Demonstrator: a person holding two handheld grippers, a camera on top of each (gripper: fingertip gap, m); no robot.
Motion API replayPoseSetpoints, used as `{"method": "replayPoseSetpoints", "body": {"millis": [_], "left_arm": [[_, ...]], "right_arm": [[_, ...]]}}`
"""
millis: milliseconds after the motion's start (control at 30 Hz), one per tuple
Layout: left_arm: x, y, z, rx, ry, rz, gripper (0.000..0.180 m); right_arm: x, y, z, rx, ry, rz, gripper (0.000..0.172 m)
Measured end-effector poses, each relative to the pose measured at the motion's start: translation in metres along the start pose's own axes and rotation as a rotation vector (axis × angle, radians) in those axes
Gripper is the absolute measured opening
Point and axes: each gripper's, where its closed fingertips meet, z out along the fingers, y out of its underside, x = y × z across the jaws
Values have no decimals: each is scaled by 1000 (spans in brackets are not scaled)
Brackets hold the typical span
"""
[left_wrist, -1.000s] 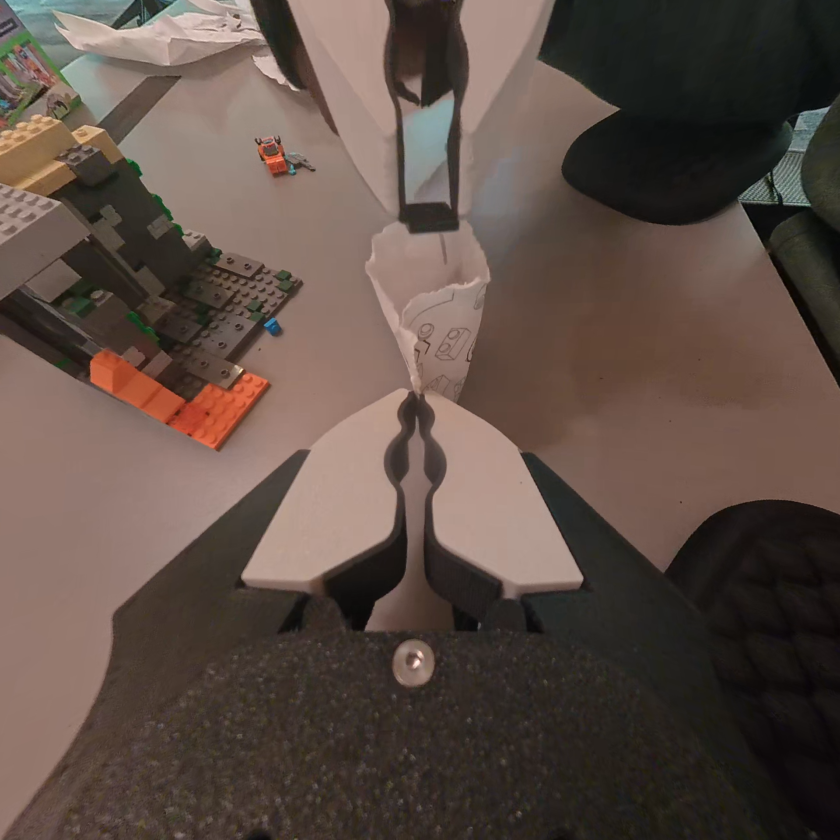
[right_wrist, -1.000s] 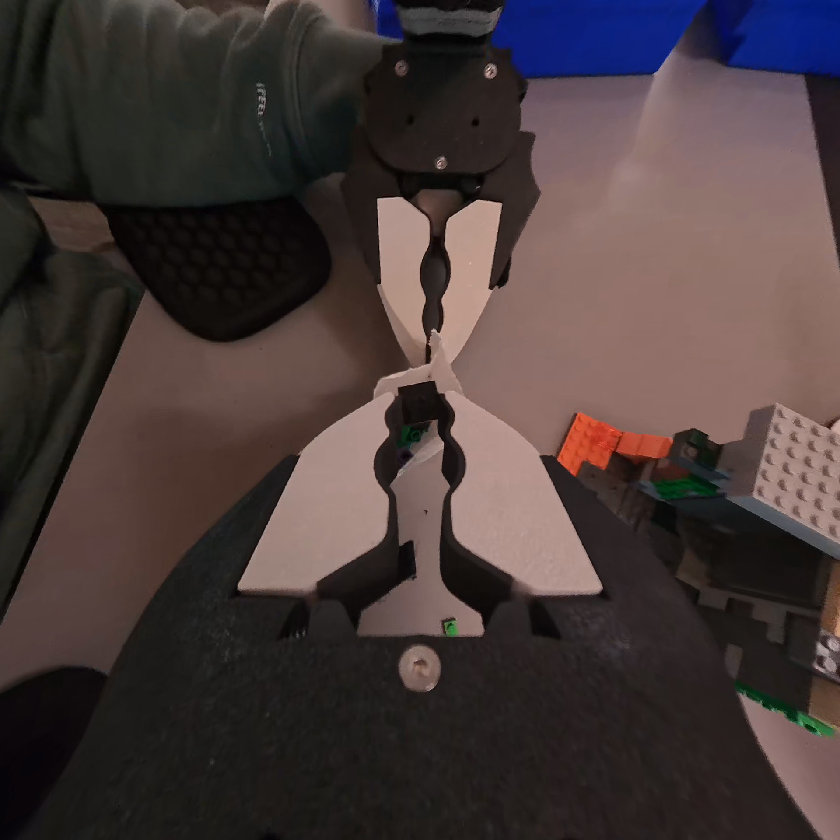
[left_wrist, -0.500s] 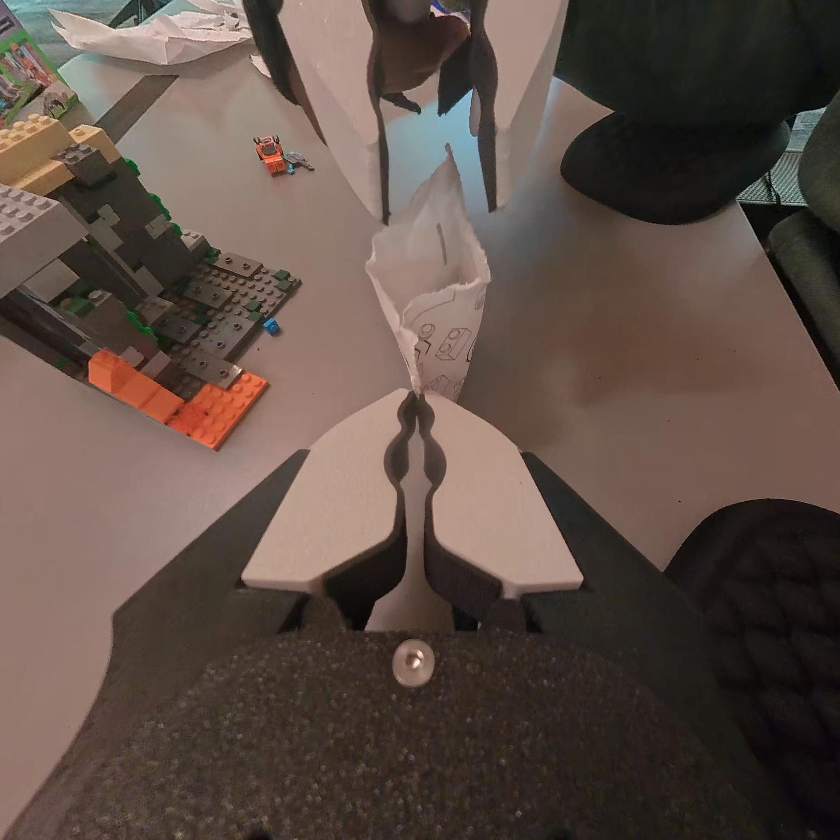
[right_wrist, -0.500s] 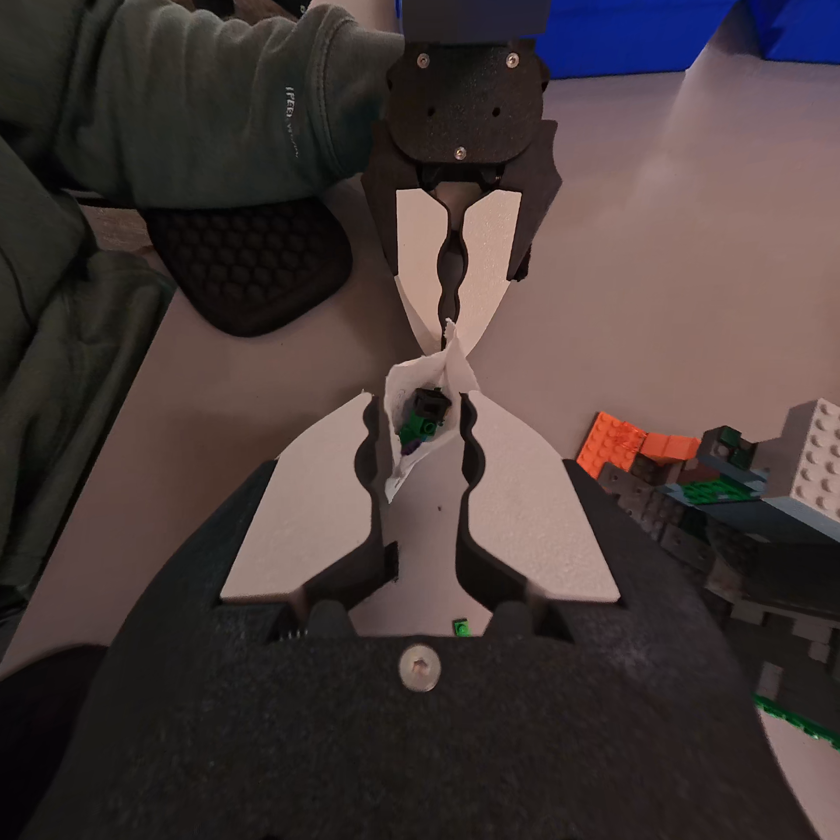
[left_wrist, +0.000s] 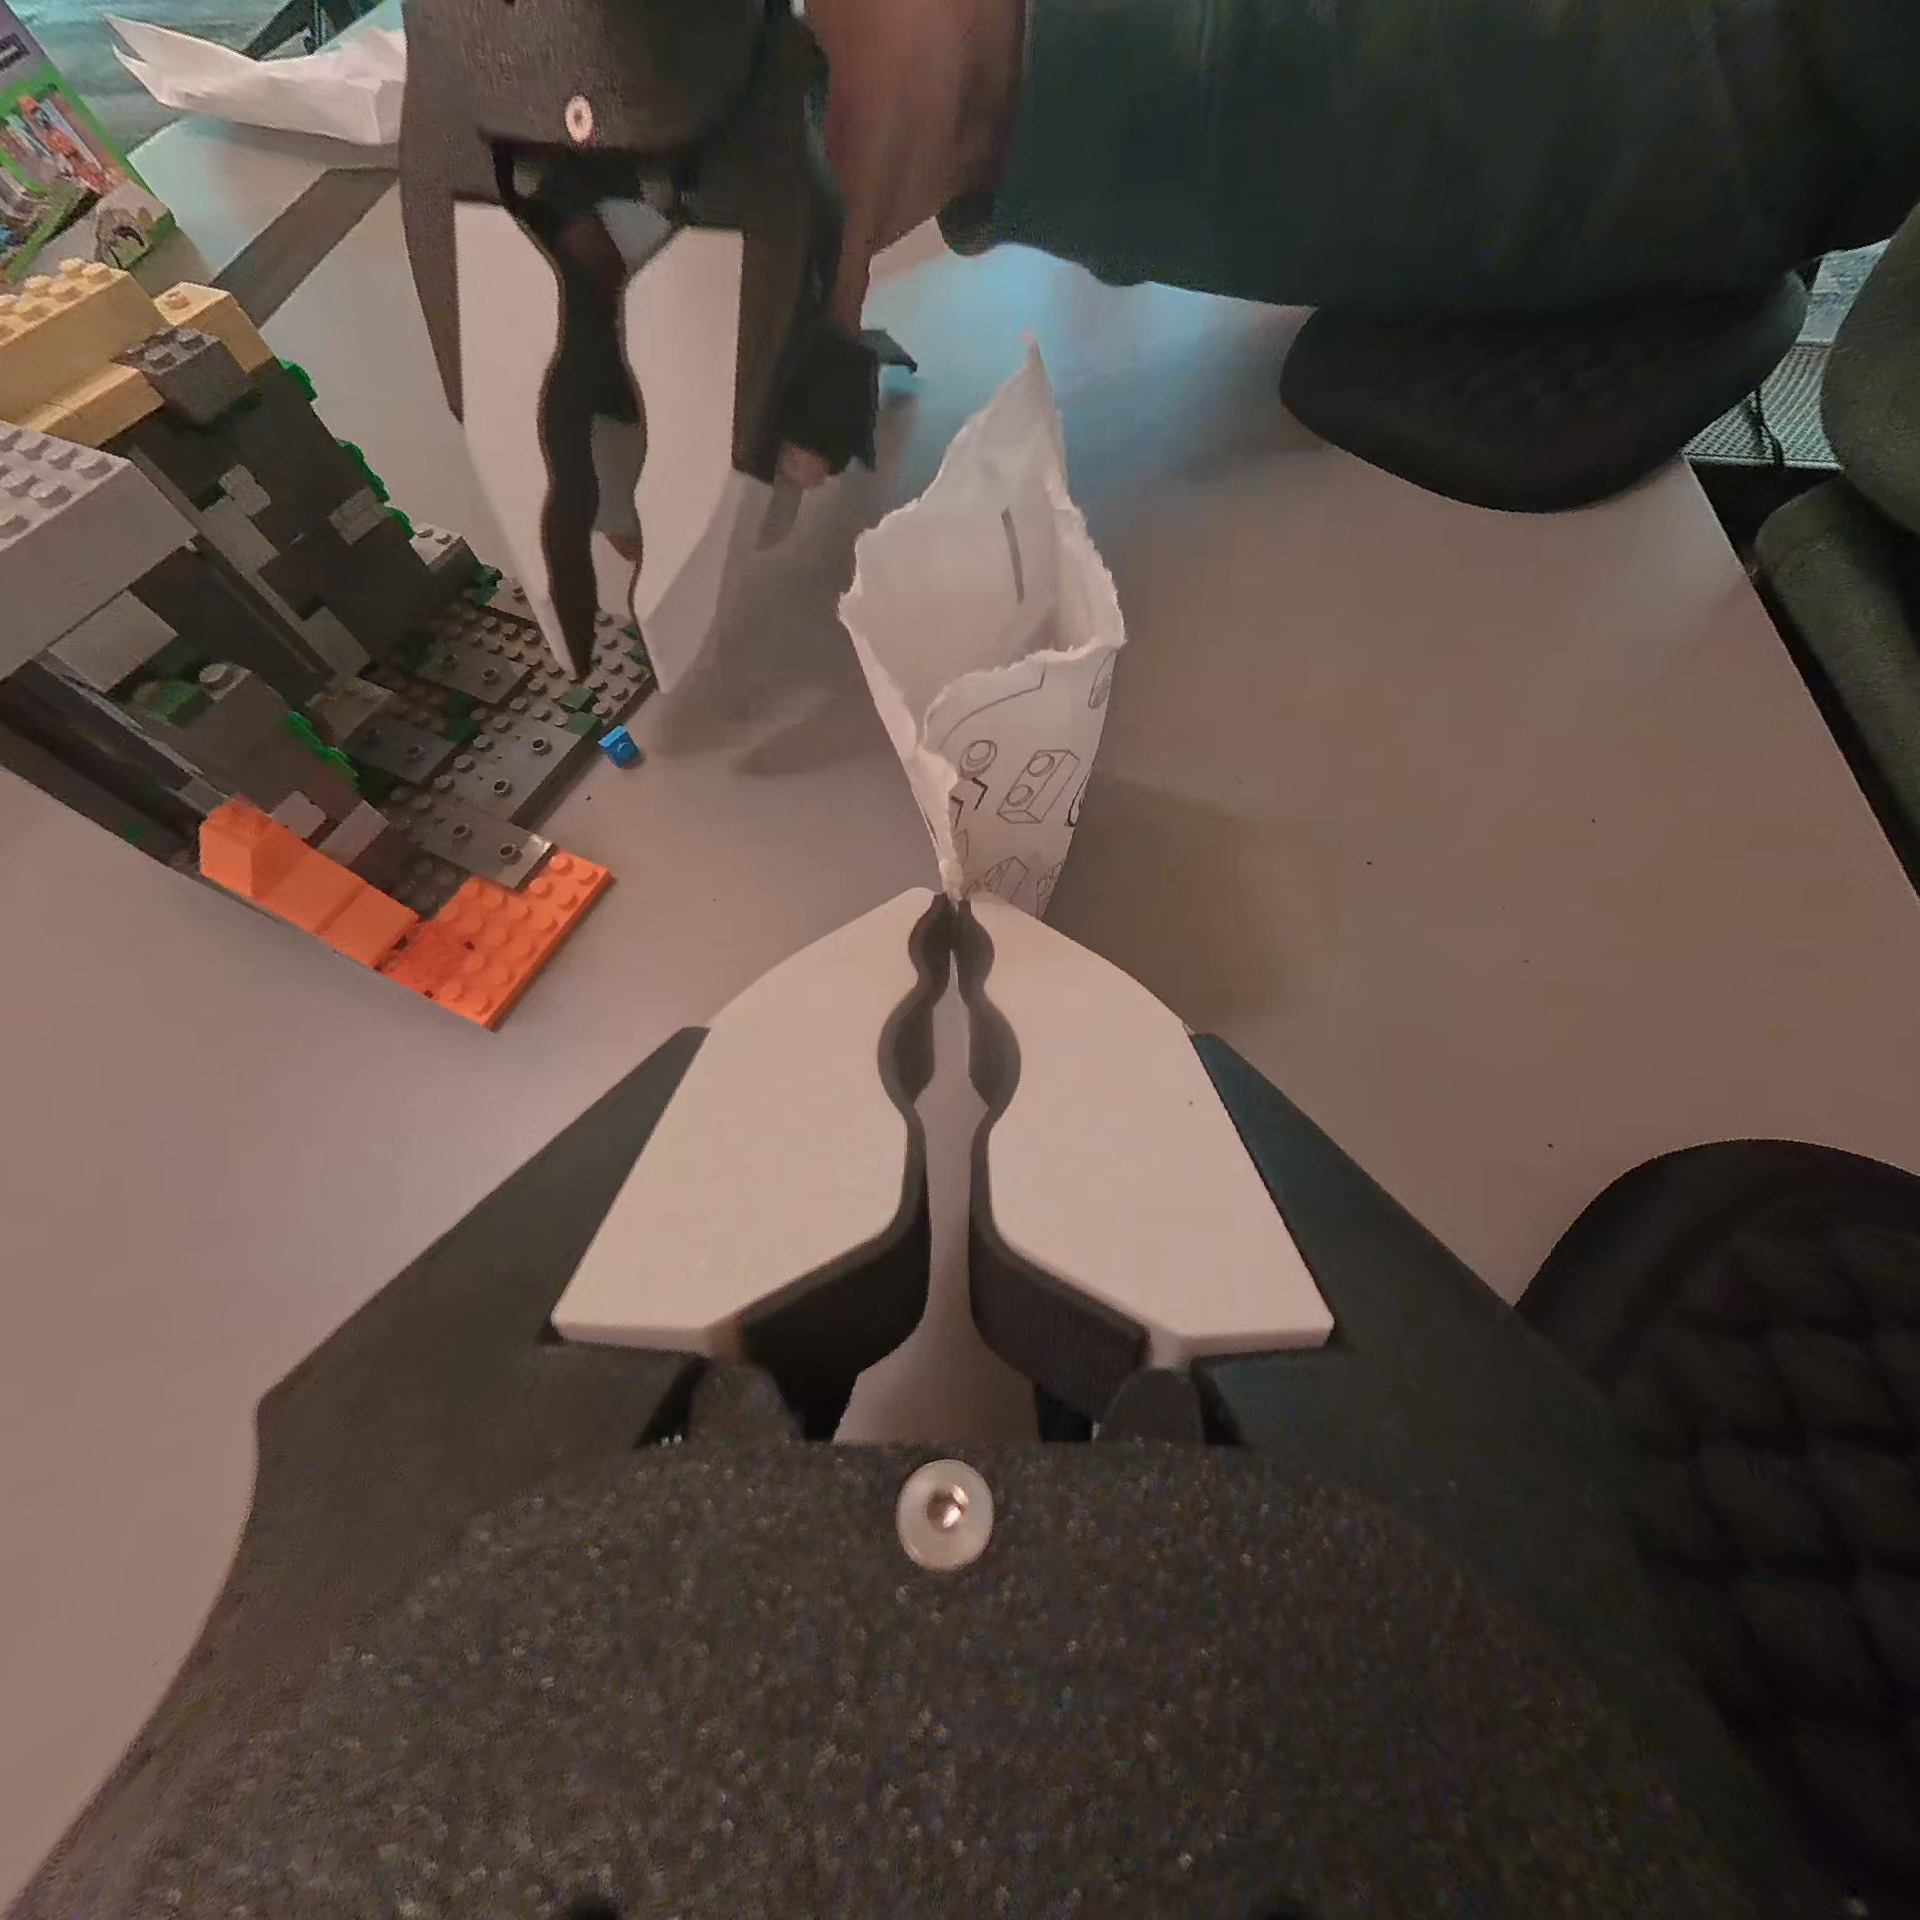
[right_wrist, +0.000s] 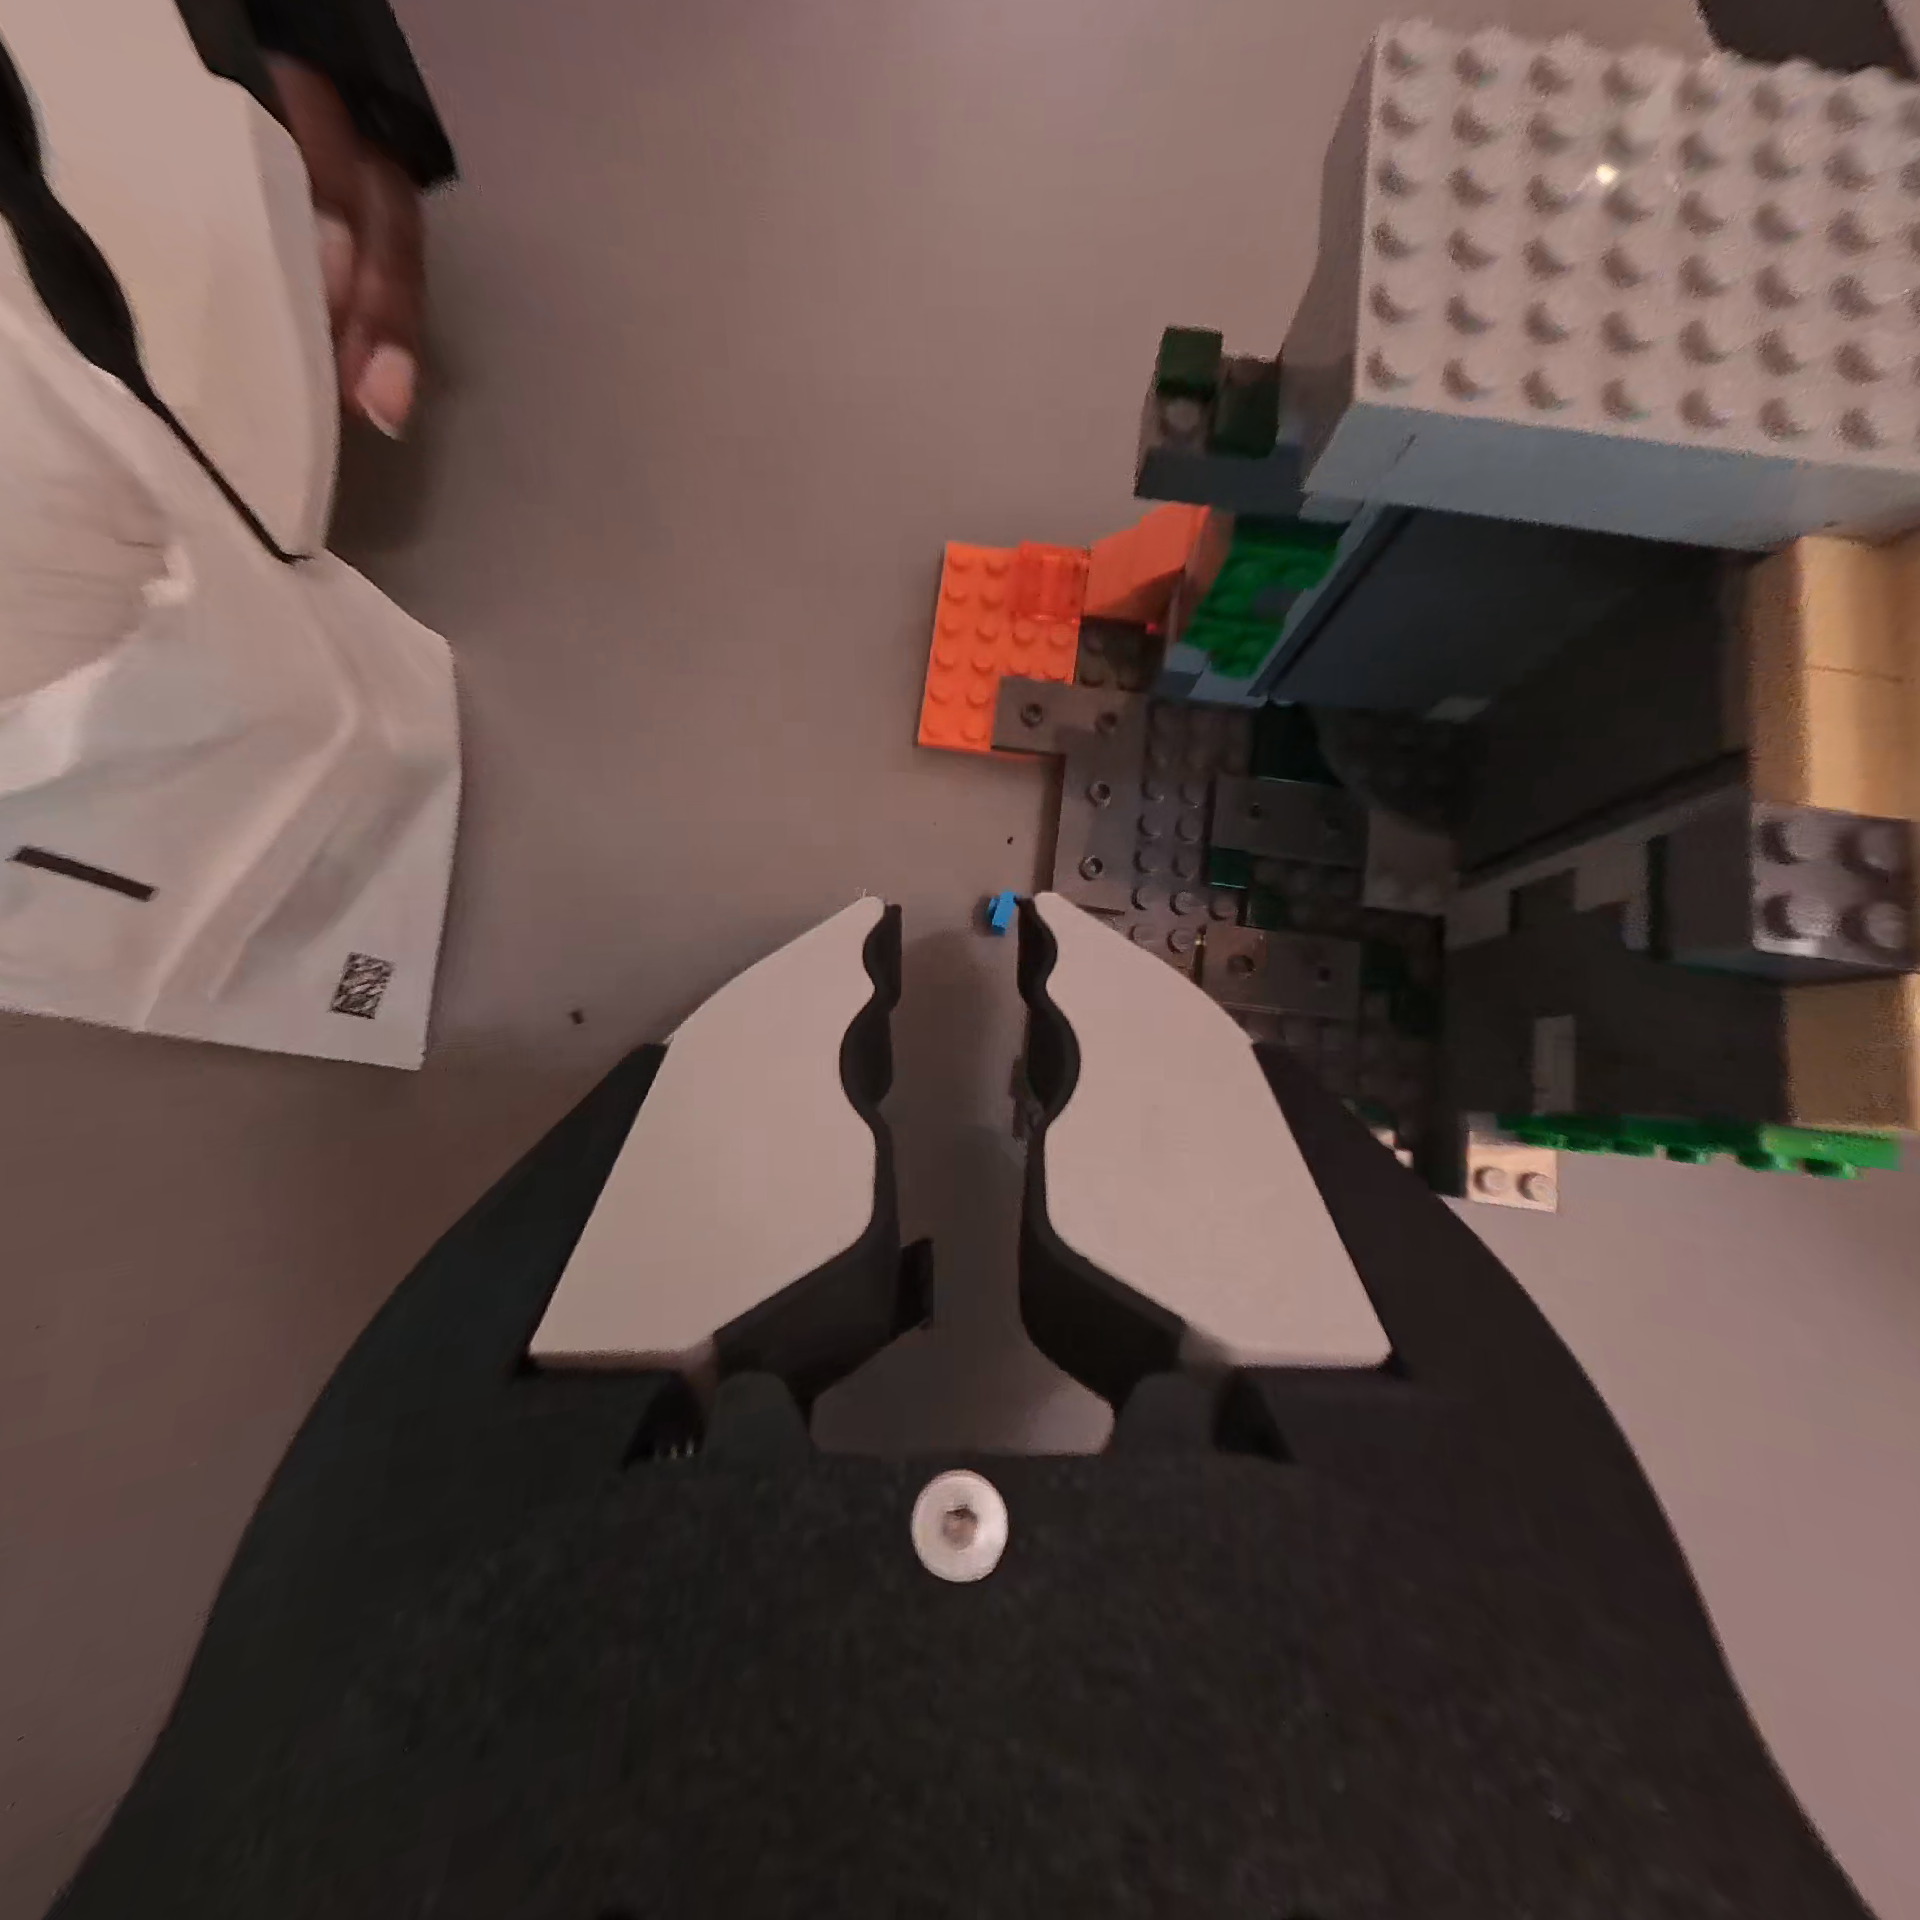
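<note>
While the left gripper (left_wrist: 951, 914) looks along its two fingers, they are squeezed tight on the bottom corner of a torn white paper bag with little brick drawings (left_wrist: 997, 665). The bag stands open end up over the pale grey surface (left_wrist: 1351, 831). To do this well, the pinch should stay firm and the bag's mouth should stay up, so nothing spills. This view also shows the right gripper (left_wrist: 608, 649), tips down over the dark studded plates at the edge of a toy brick building in grey, green and orange (left_wrist: 260, 675), with a tiny blue brick (left_wrist: 618, 745) just beside it.

In the right wrist view, the right gripper (right_wrist: 956, 914) has its fingers apart and holds nothing. The tiny blue brick (right_wrist: 1000, 914) lies on the surface (right_wrist: 727, 520) between the tips, close to the right fingertip (right_wrist: 1044, 914); touching or not, I cannot tell. Only this view shows that gap, the building's big grey studded top (right_wrist: 1610, 260), and the bag's plain side (right_wrist: 208, 779). Only the left view shows the pinch.
</note>
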Motion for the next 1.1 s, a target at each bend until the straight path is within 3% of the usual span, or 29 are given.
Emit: {"method": "replayPoseSetpoints", "body": {"millis": [533,833,1100], "left_arm": [[0,0,0,-2,-1,0,0],[0,0,0,-3,-1,0,0],[0,0,0,-4,-3,1,0]], "right_arm": [[4,11,17,-56,35,-7,3],[-79,-73,-45,336,-306,-143,3],[-113,-65,-44,237,-400,-251,16]]}}
